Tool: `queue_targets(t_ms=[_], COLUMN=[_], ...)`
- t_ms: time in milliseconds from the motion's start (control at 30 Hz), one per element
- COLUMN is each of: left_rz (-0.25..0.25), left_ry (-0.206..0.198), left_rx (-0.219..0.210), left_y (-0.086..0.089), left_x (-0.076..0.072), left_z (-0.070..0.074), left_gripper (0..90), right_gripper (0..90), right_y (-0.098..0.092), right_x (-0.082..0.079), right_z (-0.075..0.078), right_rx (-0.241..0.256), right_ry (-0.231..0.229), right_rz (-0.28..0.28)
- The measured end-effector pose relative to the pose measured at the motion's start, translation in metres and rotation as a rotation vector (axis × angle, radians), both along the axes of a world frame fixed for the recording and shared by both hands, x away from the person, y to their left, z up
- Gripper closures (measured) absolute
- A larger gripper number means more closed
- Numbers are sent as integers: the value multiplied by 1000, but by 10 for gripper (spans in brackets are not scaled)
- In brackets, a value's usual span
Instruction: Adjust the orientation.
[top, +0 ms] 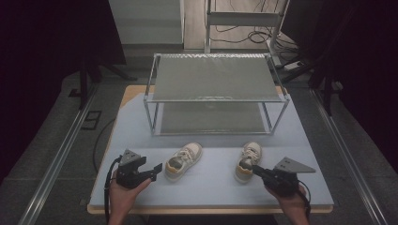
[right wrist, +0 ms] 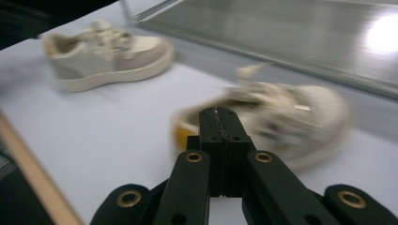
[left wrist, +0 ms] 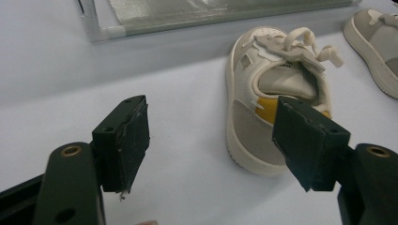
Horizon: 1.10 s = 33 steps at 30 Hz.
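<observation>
The left gripper, jaws wide and empty, faces the left shoe's heel; toes point toward the rack. The right gripper, jaws closed, nears the right shoe. Grey bench, dark room.

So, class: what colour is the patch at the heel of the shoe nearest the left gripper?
Yellow, on the cream shoe; left gripper view shows it best.

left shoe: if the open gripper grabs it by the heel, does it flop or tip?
The left shoe looks small with a thick flat sole, so probably light and stable on the table. Its heel collar looks soft and may squash under the left gripper. Loose laces could dangle.
</observation>
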<state>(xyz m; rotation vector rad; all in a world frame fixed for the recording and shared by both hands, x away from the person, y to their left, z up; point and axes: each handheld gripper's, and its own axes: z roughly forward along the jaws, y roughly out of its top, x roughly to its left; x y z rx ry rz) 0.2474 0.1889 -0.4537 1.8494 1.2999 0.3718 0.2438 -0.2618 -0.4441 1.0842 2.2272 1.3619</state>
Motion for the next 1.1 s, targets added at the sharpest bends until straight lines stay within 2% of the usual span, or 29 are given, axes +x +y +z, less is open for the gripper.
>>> queue_targets(t_ms=[67, 200, 267, 433, 600, 767, 1100], left_rz=[-4, -5, -4, -7, -6, -7, -14], left_ry=[1, 0, 3, 2, 2, 1, 4], left_rx=[1, -2, 0, -2, -2, -3, 2], left_y=[0, 0, 0, 0, 0, -1, -4], left_x=[0, 0, 0, 0, 0, 0, 0], left_z=[0, -1, -1, -2, -1, -1, -2], left_gripper=[275, 275, 275, 275, 275, 275, 275], right_gripper=[892, 891, 891, 892, 892, 893, 892], right_y=[18, 49, 60, 73, 69, 55, 6], right_x=[2, 9, 13, 20, 17, 10, -9], right_z=[-4, -15, -21, -30, -32, -31, -33], right_rx=[-18, -56, -72, -98, -114, -106, -100], right_ry=[3, 7, 10, 18, 14, 23, 38], right_rz=[38, 78, 74, 46, 25, 3, -66])
